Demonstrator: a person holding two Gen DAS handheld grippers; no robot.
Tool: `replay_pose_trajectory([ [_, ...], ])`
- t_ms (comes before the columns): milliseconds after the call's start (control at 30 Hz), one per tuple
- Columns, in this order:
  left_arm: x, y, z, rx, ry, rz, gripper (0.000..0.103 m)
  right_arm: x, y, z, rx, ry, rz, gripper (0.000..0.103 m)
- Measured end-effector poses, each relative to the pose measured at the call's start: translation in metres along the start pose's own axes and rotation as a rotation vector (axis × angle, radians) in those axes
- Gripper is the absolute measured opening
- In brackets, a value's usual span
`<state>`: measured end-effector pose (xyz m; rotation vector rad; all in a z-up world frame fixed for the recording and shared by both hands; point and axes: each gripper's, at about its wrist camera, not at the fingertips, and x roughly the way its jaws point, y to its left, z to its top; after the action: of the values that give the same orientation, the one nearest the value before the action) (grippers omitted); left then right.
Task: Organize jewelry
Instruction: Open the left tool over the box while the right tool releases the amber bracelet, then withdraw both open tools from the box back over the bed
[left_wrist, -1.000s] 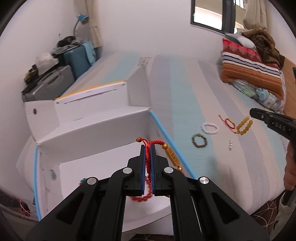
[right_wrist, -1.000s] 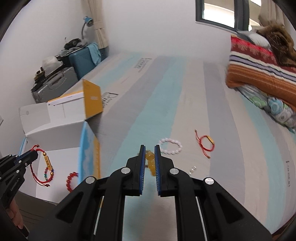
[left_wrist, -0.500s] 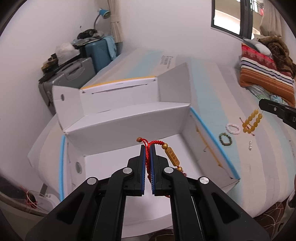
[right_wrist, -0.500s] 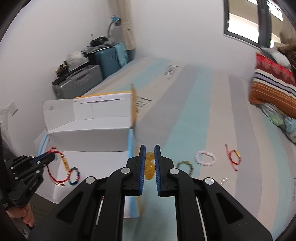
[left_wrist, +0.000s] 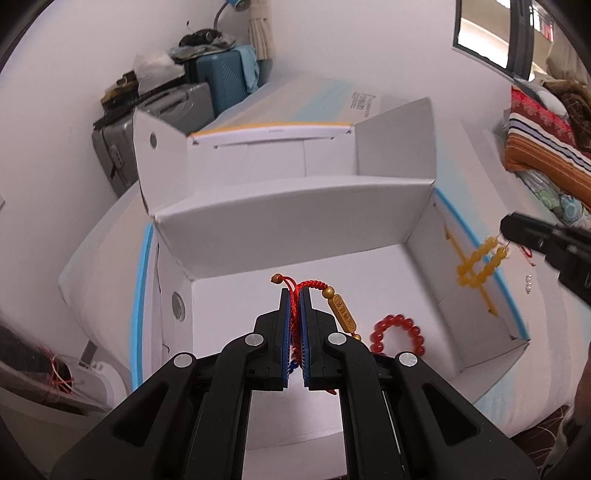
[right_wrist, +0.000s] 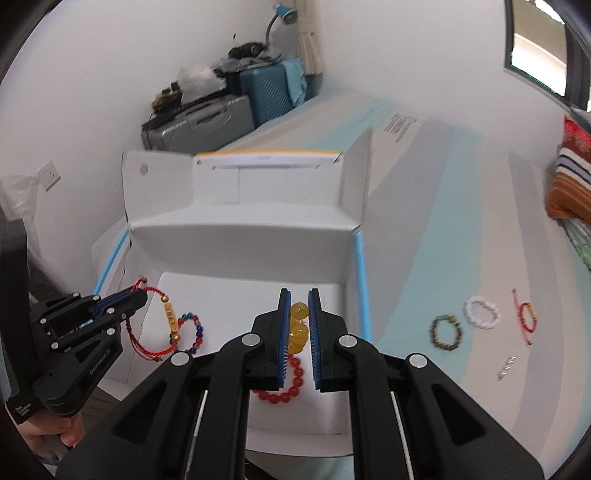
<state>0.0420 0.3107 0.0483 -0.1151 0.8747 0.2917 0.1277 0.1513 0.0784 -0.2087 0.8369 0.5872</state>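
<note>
Two grippers over open white box (right_wrist: 236, 240) on striped mattress (right_wrist: 443, 221). Left gripper (left_wrist: 294, 295) pinched tight on red cord bracelet (left_wrist: 295, 291) (gold tube charm hanging beside jaws), above box floor. Right gripper (right_wrist: 299, 295) closed on yellow bead bracelet (right_wrist: 298, 326), near box's right wall. Red bead bracelet (left_wrist: 397, 330) and multicolour bead bracelet (right_wrist: 192, 330) lie inside box. On mattress, outside box: brown bead bracelet (right_wrist: 447, 331), white bead bracelet (right_wrist: 481, 312), second red cord bracelet (right_wrist: 524, 317), small silver pieces (right_wrist: 506, 367).
</note>
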Motion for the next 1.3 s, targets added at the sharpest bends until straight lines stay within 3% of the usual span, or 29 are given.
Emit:
replay_pose_trajectory([
  [367, 0.037, 0.01, -0.014, -0.014, 0.074, 0.052, 0.005, 0.058, 0.013, -0.025, 0.001, 0.111, 0.011, 0.009],
  [733, 0.044, 0.012, -0.018, -0.035, 0.09, 0.045, 0.008, 0.079, 0.015, -0.038, -0.005, 0.17, 0.004, 0.011],
  [800, 0.044, 0.013, -0.018, -0.045, 0.092, 0.045, 0.014, 0.075, 0.016, -0.038, -0.01, 0.167, -0.005, 0.016],
  [867, 0.043, 0.014, -0.018, -0.05, 0.087, 0.057, 0.032, 0.068, 0.018, -0.039, -0.023, 0.144, -0.005, 0.039],
  [933, 0.04, 0.016, -0.018, -0.065, 0.078, 0.06, 0.041, 0.055, 0.018, -0.038, -0.031, 0.108, -0.007, 0.053],
  [1000, 0.036, 0.015, -0.017, -0.071, 0.066, 0.063, 0.05, 0.045, 0.016, -0.036, -0.032, 0.086, -0.007, 0.061],
  [1067, 0.031, 0.012, -0.015, -0.068, 0.045, 0.066, 0.065, 0.033, 0.012, -0.032, -0.022, 0.057, -0.009, 0.076],
  [1233, 0.016, -0.003, -0.01, -0.061, 0.002, 0.067, 0.092, 0.001, -0.011, -0.028, 0.009, -0.028, -0.044, 0.093],
  [1300, 0.01, -0.012, -0.009, -0.051, -0.014, 0.058, 0.095, -0.01, -0.025, -0.027, 0.029, -0.05, -0.06, 0.095],
])
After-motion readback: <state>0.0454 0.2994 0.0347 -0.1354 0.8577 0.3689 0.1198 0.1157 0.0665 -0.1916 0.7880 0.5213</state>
